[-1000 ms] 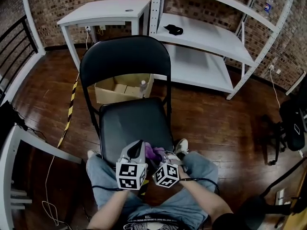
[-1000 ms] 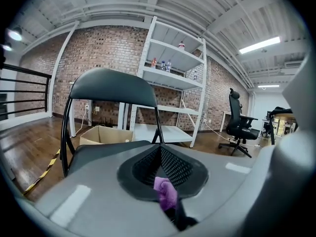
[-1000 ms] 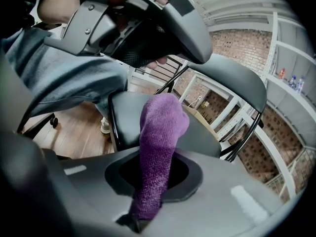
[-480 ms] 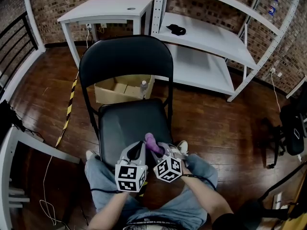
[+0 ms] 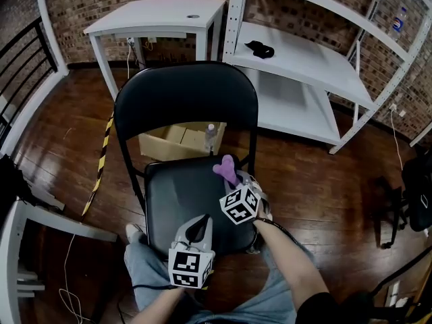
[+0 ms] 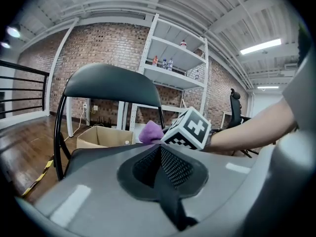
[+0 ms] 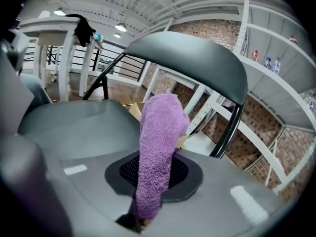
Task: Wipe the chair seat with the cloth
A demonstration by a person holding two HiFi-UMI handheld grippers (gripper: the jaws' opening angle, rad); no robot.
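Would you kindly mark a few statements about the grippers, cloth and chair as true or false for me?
1. The right gripper is shut on the purple cloth. True.
2. The left gripper is open. False: it is shut, with nothing in it.
3. The cardboard box sits on the chair seat. False: it sits on the floor behind the chair.
4. A dark item lies on the white shelf. True.

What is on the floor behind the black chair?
An open cardboard box and a plastic bottle show between backrest and seat; these cover the rest of the box.
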